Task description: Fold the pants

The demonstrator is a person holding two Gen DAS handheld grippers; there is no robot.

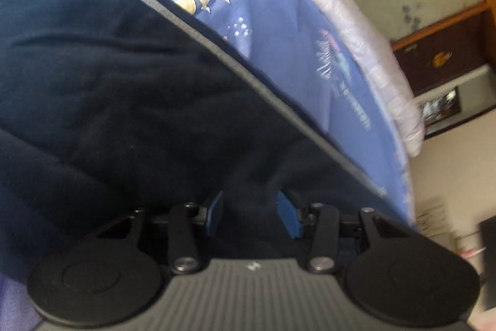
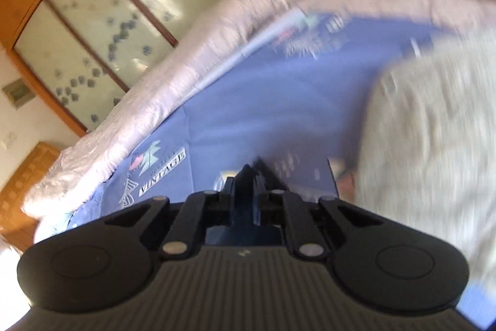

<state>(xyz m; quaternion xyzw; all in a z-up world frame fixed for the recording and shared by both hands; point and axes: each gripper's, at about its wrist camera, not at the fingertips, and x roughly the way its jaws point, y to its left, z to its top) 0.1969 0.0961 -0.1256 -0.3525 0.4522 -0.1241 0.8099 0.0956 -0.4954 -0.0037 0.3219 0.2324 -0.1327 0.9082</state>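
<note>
While L gripper (image 1: 252,213) gapes | navy fleecy pants (image 1: 108,89) | R gripper (image 2: 246,191) pinched

Pants (image 1: 102,89): dark navy, soft fleece-like cloth, rumpled in broad folds, filled most of the left wrist view. A thin grey stripe (image 1: 198,30) ran diagonally along their edge. They lay over a blue printed bedsheet (image 1: 279,30). In the right wrist view only a small dark strip of navy cloth (image 2: 245,200) showed, blurred.

one pair of navy pants (image 1: 108,89), one blue bedsheet (image 1: 279,30), one grey garment (image 2: 434,145).
</note>
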